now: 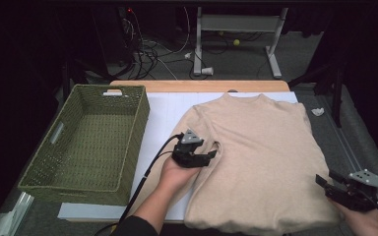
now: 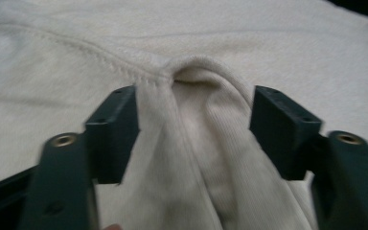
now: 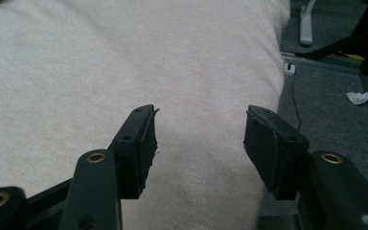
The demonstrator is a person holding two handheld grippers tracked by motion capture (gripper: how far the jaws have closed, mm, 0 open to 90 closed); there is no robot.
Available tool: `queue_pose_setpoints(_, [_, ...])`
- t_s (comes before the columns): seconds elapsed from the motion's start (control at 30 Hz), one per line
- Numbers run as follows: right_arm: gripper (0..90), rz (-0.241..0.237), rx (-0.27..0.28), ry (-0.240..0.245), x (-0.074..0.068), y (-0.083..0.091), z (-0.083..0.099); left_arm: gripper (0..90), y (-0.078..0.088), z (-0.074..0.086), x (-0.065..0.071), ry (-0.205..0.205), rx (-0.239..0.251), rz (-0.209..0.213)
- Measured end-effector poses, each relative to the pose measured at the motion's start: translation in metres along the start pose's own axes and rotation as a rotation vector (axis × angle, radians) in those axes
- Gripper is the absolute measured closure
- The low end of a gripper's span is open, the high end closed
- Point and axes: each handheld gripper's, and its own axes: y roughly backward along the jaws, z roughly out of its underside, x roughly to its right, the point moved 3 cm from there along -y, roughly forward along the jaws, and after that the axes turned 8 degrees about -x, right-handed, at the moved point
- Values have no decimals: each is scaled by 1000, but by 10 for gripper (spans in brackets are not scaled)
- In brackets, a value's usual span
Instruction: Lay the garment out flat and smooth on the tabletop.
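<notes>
While the sweater [image 1: 261, 157] lies flat, its cuff [image 2: 206, 124] sits between the left gripper [image 2: 194, 129].

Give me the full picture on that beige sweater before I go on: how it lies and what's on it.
The beige sweater is a soft fine-knit pullover with a low ribbed collar at the far edge. It lies flat on the white table top, sleeves folded in, hem toward the person. The left tongs straddle a raised ribbed fold near the armpit seam, pads not yet pressing it. The right tongs hover open over its right edge. The green woven basket stands apart.

No readable text, label, brand or number anywhere.
</notes>
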Motion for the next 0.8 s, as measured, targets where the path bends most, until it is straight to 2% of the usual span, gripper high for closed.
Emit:
queue_pose_setpoints(0.13, [465,-14,18,-10,3,-1,-1,485,-17,-8,-10,39,-44,-68])
queue_pose_setpoints(0.2, [469,-17,17,-4,4,-2,-1,607,-21,-7,-13,37,-58,-76])
queue_pose_setpoints(0.23, [470,-19,15,-3,4,-2,0,607,-24,-6,-15,37,-67,-77])
queue_pose_setpoints(0.27, [472,-20,12,-1,5,-3,1,669,-25,-4,-17,38,-78,-81])
queue_pose_setpoints(0.33, [478,-28,4,-2,7,-3,4,763,-23,0,-20,40,-66,-94])
queue_pose_setpoints(0.47, [476,-29,-14,0,9,-2,11,774,-7,5,-34,85,-37,-101])
queue_pose_setpoints(0.57, [471,-28,-21,-6,10,1,14,773,5,9,-43,103,-26,-114])
queue_pose_setpoints(0.67, [472,-29,-34,-10,10,4,19,769,10,14,-46,105,-21,-118])
queue_pose_setpoints(0.8, [496,-27,-47,-17,8,12,27,762,10,20,-49,122,1,-99])
